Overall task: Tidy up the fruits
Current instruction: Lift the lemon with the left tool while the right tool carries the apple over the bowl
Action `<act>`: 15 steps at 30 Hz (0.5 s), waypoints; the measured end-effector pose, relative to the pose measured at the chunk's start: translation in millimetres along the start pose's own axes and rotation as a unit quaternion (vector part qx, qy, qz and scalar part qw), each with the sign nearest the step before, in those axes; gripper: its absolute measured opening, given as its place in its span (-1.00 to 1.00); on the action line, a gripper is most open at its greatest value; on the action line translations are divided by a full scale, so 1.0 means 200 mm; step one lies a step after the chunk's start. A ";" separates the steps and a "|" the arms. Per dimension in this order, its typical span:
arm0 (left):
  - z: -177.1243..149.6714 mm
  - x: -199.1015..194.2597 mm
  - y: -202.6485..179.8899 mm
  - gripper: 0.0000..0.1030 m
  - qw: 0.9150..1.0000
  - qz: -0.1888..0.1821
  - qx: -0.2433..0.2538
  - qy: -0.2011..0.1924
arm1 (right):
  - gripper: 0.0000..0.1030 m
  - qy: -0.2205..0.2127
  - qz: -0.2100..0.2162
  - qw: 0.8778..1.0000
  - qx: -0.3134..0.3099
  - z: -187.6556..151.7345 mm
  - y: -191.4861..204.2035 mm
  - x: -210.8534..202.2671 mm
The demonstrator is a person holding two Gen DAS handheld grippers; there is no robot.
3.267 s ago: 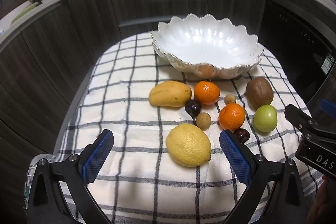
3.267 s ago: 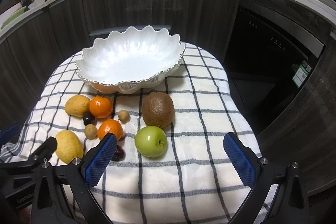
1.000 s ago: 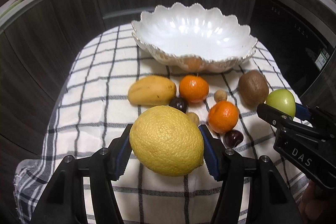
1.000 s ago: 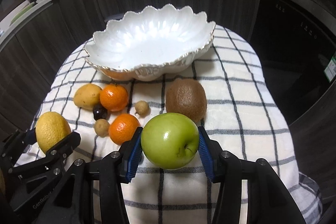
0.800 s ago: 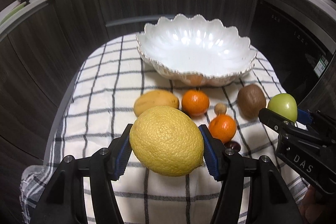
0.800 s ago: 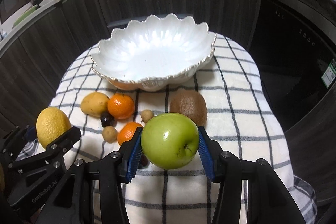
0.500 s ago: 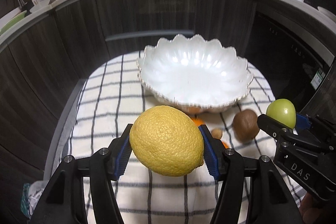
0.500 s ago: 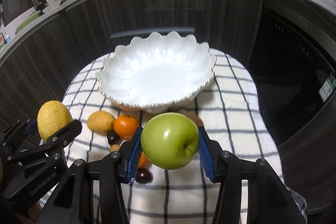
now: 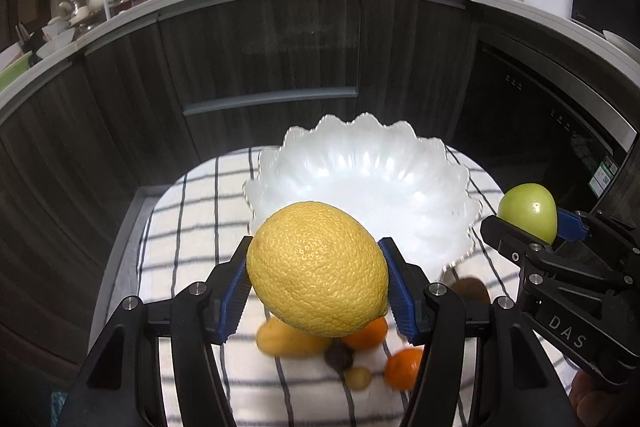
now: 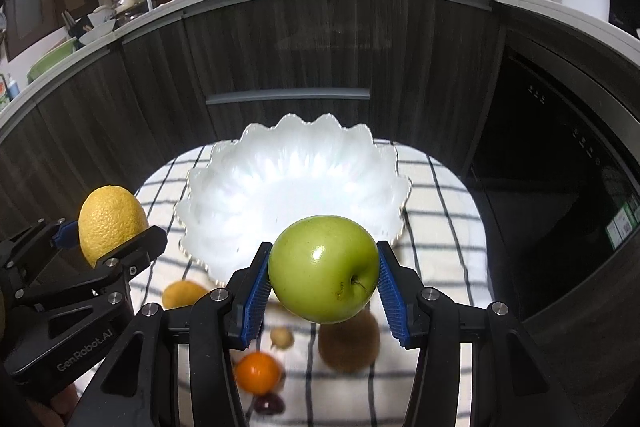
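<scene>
The left tool (image 9: pixel 318 281) pinches the lemon (image 9: pixel 318 269) between its blue pads, and the right tool (image 10: pixel 323 281) pinches the green apple (image 10: pixel 323 269) the same way. Just ahead and below both stands the empty white bowl (image 9: pixel 452 187) on the checked cloth (image 9: pixel 192 211). I think both fruits should go low over the bowl's middle before release, one after another, so they do not collide. The tool bodies read "DAS" and "GenRobot.AI".

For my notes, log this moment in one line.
left gripper: holds lemon | right gripper: holds apple | bowl: empty
</scene>
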State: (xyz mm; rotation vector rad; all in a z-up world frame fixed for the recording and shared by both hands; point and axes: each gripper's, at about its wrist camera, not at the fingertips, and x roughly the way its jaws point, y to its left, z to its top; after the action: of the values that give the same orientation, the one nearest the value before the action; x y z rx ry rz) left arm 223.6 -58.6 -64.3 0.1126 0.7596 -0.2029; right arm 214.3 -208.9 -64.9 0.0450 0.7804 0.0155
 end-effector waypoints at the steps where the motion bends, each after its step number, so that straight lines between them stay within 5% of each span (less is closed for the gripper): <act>1: 0.02 0.02 0.00 0.16 1.000 -0.001 0.001 -0.003 | -0.02 -0.001 -0.001 1.000 0.000 0.02 0.00 0.02; 15: 0.14 0.31 0.04 0.16 1.000 -0.014 0.007 0.016 | -0.02 0.014 -0.016 1.000 0.001 0.15 -0.04 0.30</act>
State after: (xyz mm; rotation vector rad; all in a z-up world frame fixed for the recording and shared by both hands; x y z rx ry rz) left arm 288.7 -63.6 -87.8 0.1180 0.7911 -0.2332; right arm 277.2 -216.9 -85.8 0.0349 0.8099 -0.0142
